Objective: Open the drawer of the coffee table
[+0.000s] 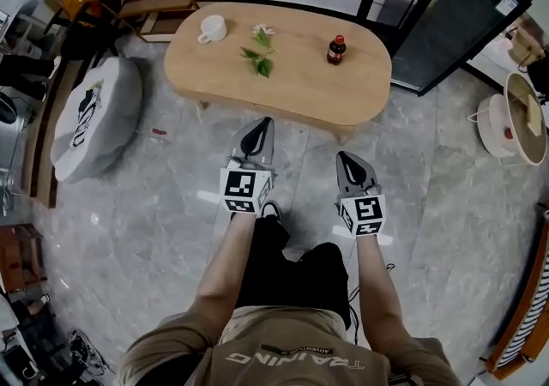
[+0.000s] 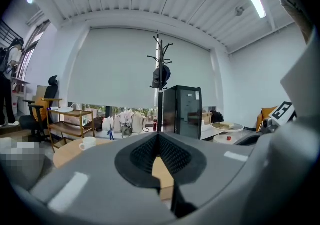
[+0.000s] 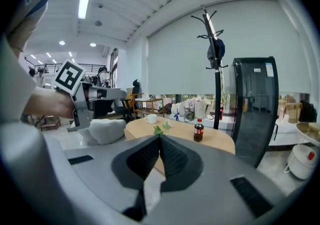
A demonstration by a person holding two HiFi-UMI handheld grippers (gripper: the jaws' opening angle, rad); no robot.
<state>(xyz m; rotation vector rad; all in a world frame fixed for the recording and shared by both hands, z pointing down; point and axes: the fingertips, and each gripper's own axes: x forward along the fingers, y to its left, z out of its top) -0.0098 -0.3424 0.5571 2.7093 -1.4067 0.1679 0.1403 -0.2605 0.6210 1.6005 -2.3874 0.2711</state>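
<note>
Left gripper (image 1: 260,129) has its jaws brought together with nothing between them, and right gripper (image 1: 347,163), just beside it, is likewise closed and empty; both are held low over the floor (image 1: 154,230) and point toward the coffee table (image 1: 300,75). That table stands a short way ahead of the tips, well apart from them. Its top carries, from left to right, a white cup (image 1: 212,28), a sprig of green leaves (image 1: 260,54) and a small dark bottle (image 1: 336,50). The drawer is presumably set under the near long edge, but no front panel or handle can be made out from above. Expect a rigid wooden front, light to moderate in weight, sliding on runners with some friction. Open one pair of jaws and grip the handle, or the lower lip, at the middle of the front. Pull level and straight, since an off-centre pull is likely to jam the drawer. The table looks light, so a jerk could shift it and topple the cup or the bottle.
</note>
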